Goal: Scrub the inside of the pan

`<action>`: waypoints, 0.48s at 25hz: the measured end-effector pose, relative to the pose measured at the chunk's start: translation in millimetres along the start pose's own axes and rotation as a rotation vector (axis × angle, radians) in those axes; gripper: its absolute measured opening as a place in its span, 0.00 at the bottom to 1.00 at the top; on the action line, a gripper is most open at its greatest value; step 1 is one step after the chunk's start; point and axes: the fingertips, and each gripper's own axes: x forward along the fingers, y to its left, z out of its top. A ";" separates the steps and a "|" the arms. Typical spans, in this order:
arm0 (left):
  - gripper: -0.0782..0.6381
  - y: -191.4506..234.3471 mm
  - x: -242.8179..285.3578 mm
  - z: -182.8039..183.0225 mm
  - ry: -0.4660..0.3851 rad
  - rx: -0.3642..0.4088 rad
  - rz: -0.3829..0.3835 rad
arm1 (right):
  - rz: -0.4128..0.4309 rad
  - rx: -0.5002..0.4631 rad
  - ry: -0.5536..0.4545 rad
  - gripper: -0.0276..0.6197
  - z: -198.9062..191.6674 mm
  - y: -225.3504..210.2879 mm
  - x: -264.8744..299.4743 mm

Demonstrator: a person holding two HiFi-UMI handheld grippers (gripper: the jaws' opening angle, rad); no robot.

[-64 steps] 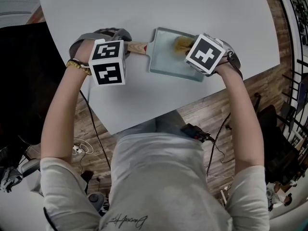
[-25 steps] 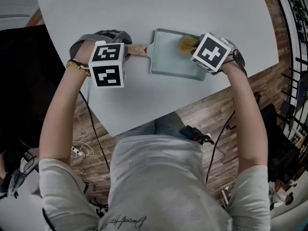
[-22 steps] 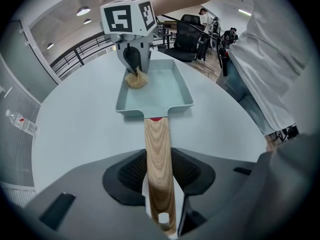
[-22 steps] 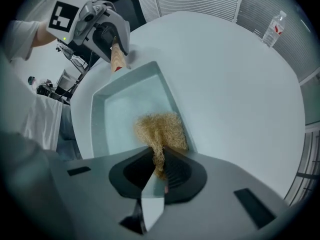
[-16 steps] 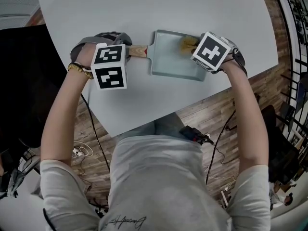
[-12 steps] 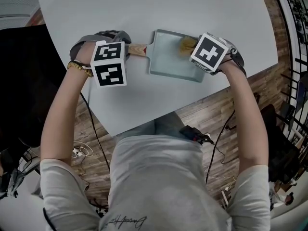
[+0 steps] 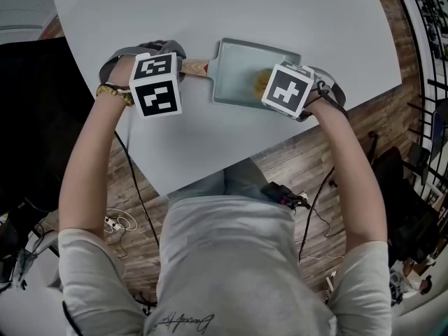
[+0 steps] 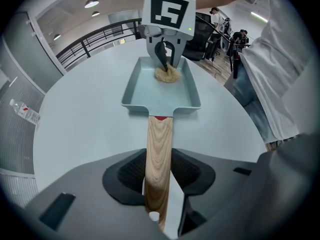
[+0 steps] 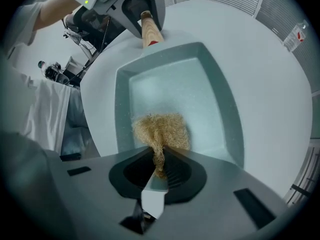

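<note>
Pinching the tan fibrous scrub pad [image 9: 161, 129], my right gripper [image 9: 159, 159] has dragged it nearer across the pale-green rectangular pan [image 9: 192, 86] — scrubbing continues; left gripper [image 8: 159, 176] clamps the wooden handle [image 8: 160, 136].

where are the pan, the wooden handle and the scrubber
pan [image 9: 200, 94]: right gripper view, bare inner floor
wooden handle [image 8: 159, 144]: left gripper view, middle of the shaft
scrubber [image 9: 161, 129]: right gripper view, centre of the fibre wad

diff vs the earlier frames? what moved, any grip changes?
The right gripper pulled the scrubber from the pan's far edge back toward the person. Nothing was grasped or released. Unchanged: the right jaws pinch the scrubber, the left gripper clamps the wooden handle, and the pan is roughly in place.
</note>
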 end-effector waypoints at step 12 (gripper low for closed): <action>0.32 -1.9 1.4 -3.3 0.004 -0.016 0.008 | -0.009 -0.006 -0.001 0.13 -4.1 25.8 9.9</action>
